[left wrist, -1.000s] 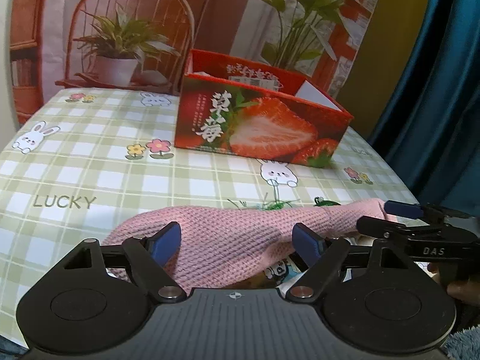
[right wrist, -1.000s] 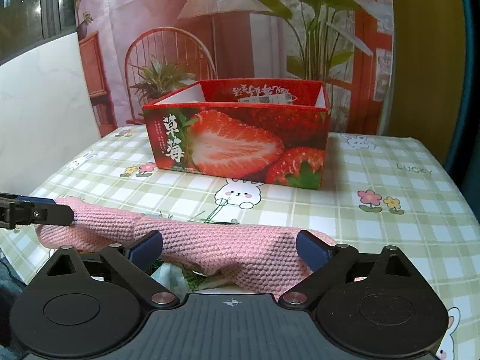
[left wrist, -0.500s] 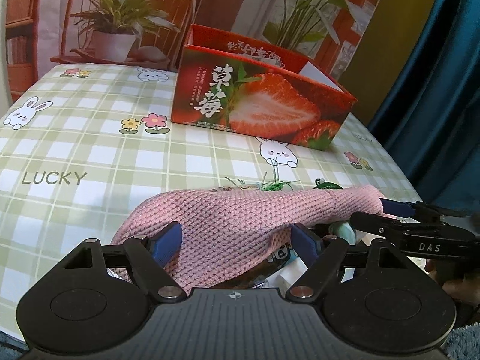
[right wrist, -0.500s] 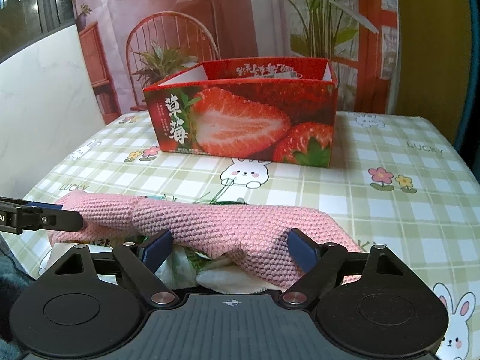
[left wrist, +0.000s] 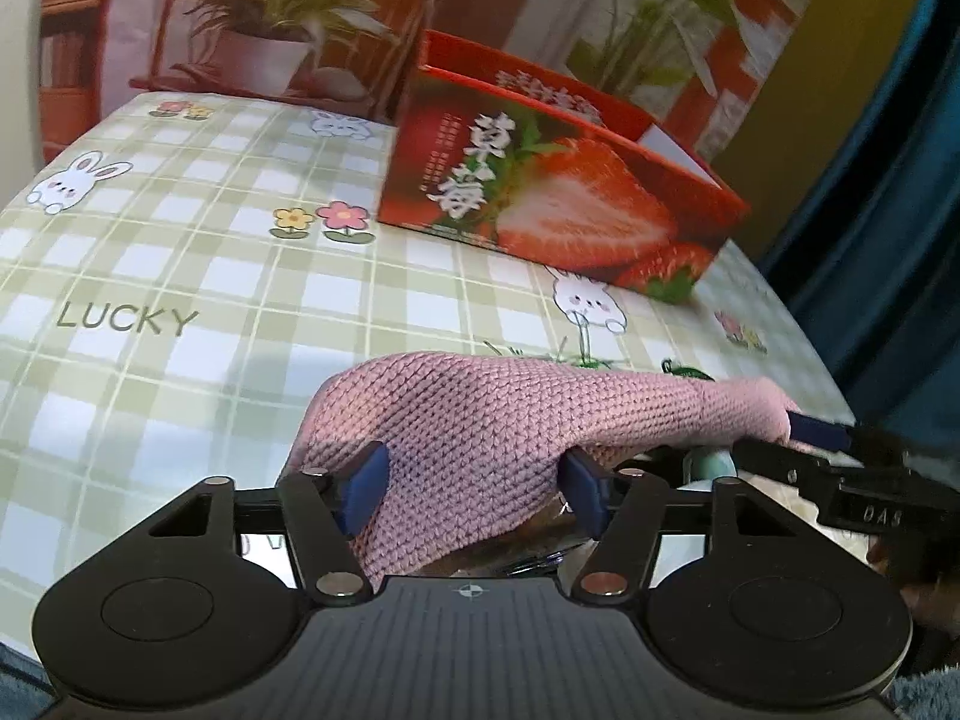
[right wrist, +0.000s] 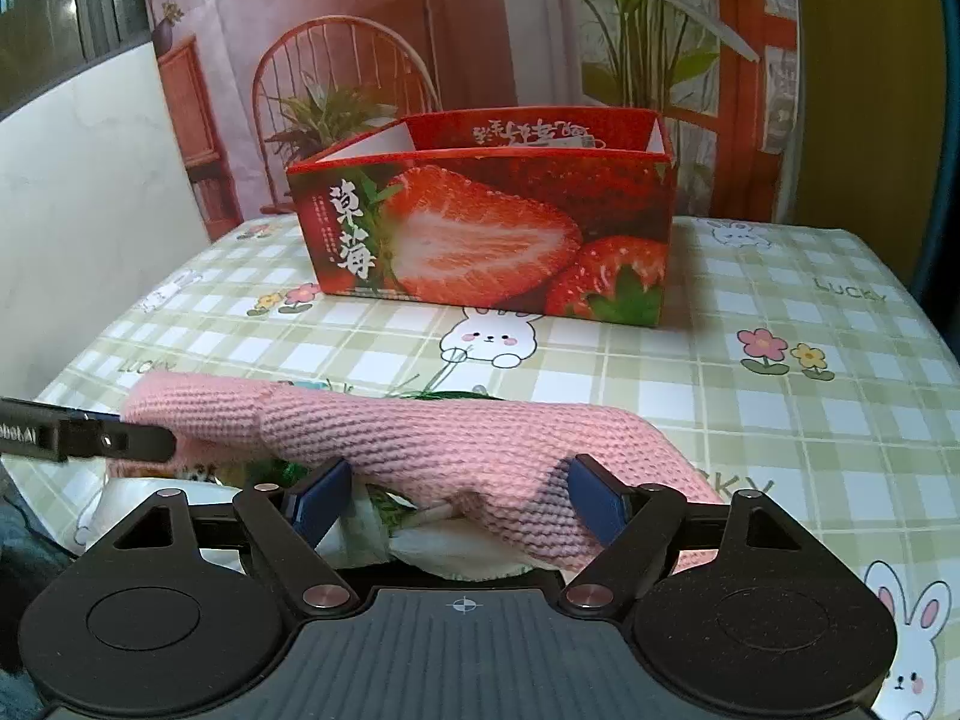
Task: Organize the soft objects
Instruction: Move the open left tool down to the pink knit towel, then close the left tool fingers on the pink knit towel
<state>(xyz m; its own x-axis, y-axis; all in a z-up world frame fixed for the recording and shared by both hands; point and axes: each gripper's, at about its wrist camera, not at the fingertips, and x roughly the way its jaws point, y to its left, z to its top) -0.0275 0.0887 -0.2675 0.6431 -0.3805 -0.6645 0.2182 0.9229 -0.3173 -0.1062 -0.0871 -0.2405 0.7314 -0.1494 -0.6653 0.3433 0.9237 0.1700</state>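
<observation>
so the checked tablecloth (right wrist: pixel 780 420) with its rabbits and flowers is the biggest thing before me, and i place all else from the red strawberry box (right wrist: pixel 486 240) standing open-topped on it. behind the box hangs a printed backdrop (right wrist: pixel 480 30) with a chair, a lamp and leafy plants.

on my side of the box, well apart from it at the near edge of the cloth, lies the pink knitted piece (right wrist: pixel 420 438), long and lumpy, draped over some white and green stuff i cannot make out. nothing soft shows above the box's rim from here.

my left gripper (left wrist: pixel 474 474) sits at the end of the knit further from the box's strawberry corner; its jaws have just been closing, and both blue pads (left wrist: pixel 366 480) now press into the knit, bunching it between them, so it is clenched on the fabric. my right gripper (right wrist: pixel 459 498) is at the other end; its jaws have been narrowing too, with the knit and the white stuff between them. the right-hand pad touches the knit, the left-hand one stands off it, so that one has no grip.
</observation>
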